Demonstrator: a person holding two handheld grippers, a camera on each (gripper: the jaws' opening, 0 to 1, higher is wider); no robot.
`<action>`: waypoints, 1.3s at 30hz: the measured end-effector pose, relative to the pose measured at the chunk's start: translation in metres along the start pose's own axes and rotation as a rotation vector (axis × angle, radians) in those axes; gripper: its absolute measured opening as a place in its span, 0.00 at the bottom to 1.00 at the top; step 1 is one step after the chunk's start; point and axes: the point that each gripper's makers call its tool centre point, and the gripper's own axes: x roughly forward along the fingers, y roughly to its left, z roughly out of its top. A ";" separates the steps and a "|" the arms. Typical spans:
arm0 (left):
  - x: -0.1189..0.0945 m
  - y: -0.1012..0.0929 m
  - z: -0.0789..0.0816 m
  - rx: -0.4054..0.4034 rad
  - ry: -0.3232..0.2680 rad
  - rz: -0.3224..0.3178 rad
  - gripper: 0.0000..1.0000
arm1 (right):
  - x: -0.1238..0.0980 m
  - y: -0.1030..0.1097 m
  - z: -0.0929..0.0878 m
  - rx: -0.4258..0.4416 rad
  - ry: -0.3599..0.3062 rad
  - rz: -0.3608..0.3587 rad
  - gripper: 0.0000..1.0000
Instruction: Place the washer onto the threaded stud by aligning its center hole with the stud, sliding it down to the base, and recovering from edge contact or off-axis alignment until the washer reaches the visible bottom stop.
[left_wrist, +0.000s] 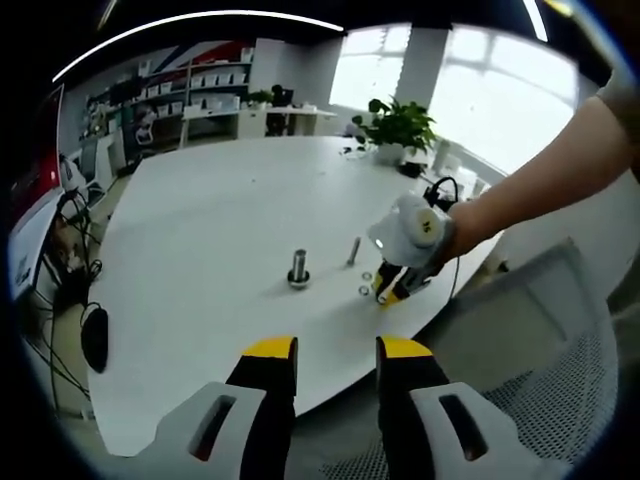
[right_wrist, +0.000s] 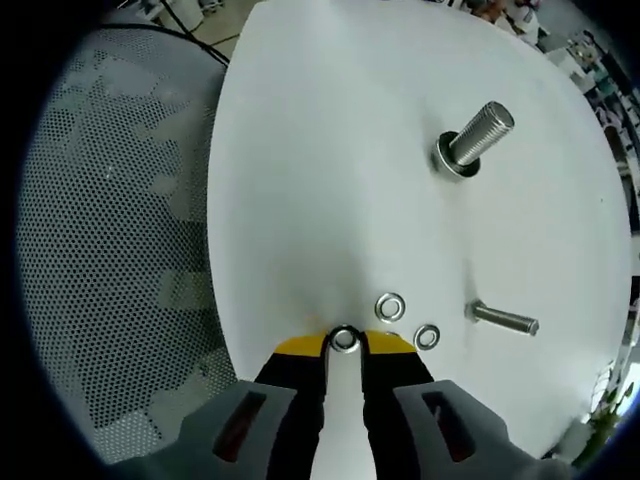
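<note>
Washer (right_wrist: 344, 340) lies flat near the white desk (right_wrist: 330, 150) edge, nipped between the right tongs (right_wrist: 344, 343) for lifting. Two spare washers (right_wrist: 390, 307) sit just beside. Threaded stud (right_wrist: 478, 136) stands upright, well apart. Left tongs (left_wrist: 335, 350) hover open, empty.

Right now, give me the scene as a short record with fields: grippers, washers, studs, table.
right gripper: low at the table's near edge, jaws closed on a washer
left gripper: open, holds nothing, back from the table
loose washers: two on the table, one just beyond the held one, another beside it
big stud: upright on its base, nothing on its thread that I can see
small stud: standing near the loose washers
table: white, rounded
chair: mesh, beside the table
</note>
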 end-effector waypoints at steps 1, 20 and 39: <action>0.000 0.000 0.000 0.001 0.000 0.001 0.29 | 0.000 0.000 0.000 0.009 -0.001 -0.003 0.14; 0.000 0.000 0.000 -0.003 0.002 -0.002 0.29 | -0.006 -0.002 -0.009 0.237 -0.127 -0.011 0.13; 0.000 -0.003 -0.002 -0.001 0.013 -0.014 0.29 | -0.049 -0.045 -0.006 0.332 -0.226 -0.092 0.13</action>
